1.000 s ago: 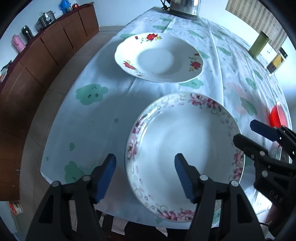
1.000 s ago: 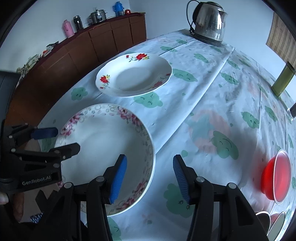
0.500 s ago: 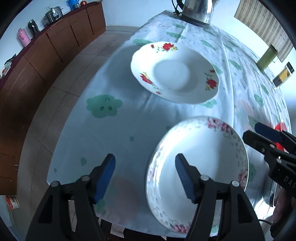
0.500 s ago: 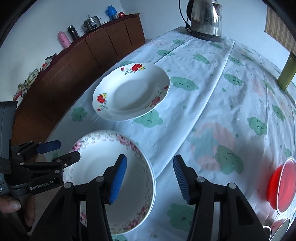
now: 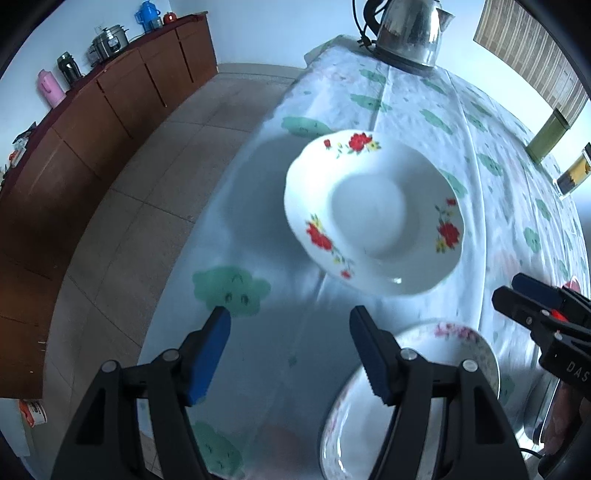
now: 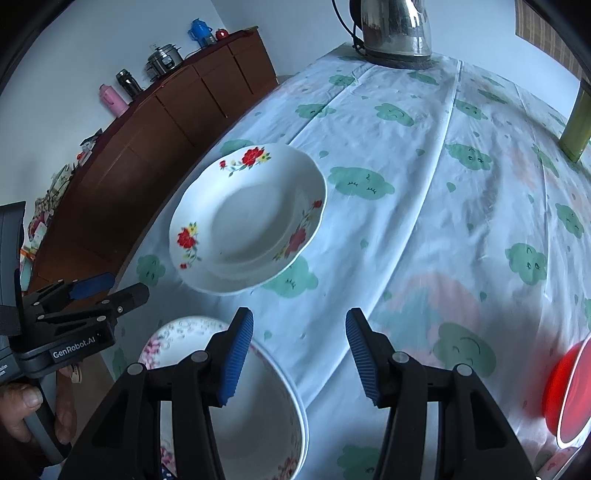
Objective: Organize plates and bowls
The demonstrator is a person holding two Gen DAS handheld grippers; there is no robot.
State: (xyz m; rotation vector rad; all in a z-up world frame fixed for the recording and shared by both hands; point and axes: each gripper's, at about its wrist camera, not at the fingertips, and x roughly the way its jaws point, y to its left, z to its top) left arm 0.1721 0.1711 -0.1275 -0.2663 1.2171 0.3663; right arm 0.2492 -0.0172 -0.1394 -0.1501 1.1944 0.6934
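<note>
Now, red-rose plate (image 5: 373, 218) near table edge (image 5: 207, 236), bare cloth rightward

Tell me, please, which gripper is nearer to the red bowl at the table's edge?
The right. The right gripper hangs over bare tablecloth with the red bowl just off to its right; the left gripper sits farther away, beyond the pink-flowered plate on the opposite side.

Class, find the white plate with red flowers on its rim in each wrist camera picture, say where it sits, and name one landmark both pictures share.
Left wrist view: the red-flowered plate lies right of centre, above the gripper's fingers.
Right wrist view: the same plate lies left of centre, above the gripper's fingers.
Shared landmark: the steel kettle at the table's far end, near the top edge in both.
</note>
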